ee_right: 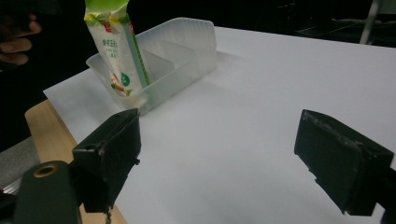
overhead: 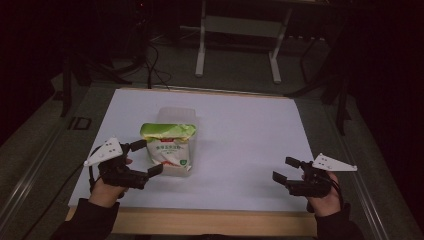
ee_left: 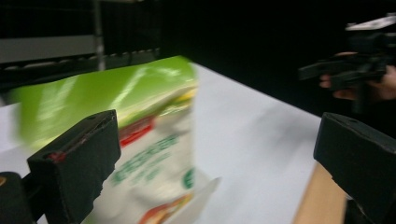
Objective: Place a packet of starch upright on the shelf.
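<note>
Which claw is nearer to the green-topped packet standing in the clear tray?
The left. The left claw sits open right beside the packet, at its left. The right claw is open too, far off near the table's right edge.

Each hand carried a black gripper, the left gripper (overhead: 148, 157) and the right gripper (overhead: 287, 169), with two blocky, square-ended black jaws. A pale grey three-cornered plate dotted with small holes topped each one, and a dark cable trailed from the left. Dark sleeves (overhead: 92, 220) covered the person's forearms to the wrists.
</note>
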`<state>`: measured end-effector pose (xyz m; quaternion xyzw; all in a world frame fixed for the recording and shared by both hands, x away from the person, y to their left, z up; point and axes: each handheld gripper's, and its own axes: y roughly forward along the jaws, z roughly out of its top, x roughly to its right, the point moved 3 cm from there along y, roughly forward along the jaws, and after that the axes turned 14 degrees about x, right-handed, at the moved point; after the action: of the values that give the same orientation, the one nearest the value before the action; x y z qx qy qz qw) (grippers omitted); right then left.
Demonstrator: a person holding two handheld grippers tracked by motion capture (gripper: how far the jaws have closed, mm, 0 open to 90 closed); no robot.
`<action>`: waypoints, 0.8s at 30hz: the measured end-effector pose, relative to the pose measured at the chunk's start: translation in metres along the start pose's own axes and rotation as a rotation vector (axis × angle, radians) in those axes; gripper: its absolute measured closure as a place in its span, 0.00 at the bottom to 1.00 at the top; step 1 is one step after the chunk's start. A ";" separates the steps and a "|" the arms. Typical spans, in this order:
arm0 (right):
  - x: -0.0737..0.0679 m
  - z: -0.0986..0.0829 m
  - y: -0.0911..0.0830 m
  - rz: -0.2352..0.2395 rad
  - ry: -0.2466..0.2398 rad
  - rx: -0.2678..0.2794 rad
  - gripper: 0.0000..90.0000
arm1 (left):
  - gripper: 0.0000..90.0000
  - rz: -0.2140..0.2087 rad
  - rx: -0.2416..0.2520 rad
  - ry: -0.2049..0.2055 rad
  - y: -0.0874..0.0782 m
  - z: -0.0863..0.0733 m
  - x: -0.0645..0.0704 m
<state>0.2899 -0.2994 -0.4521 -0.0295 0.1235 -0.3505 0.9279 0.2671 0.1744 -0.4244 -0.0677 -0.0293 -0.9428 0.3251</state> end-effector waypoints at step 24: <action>-0.009 -0.010 0.008 0.023 -0.080 -0.034 0.16 | 0.01 -0.208 -0.117 0.057 0.061 -0.033 0.052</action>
<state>0.2861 -0.2873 -0.4608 -0.0579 0.0924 -0.3362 0.9355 0.2611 0.0913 -0.4488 -0.0561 0.0284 -0.9731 0.2217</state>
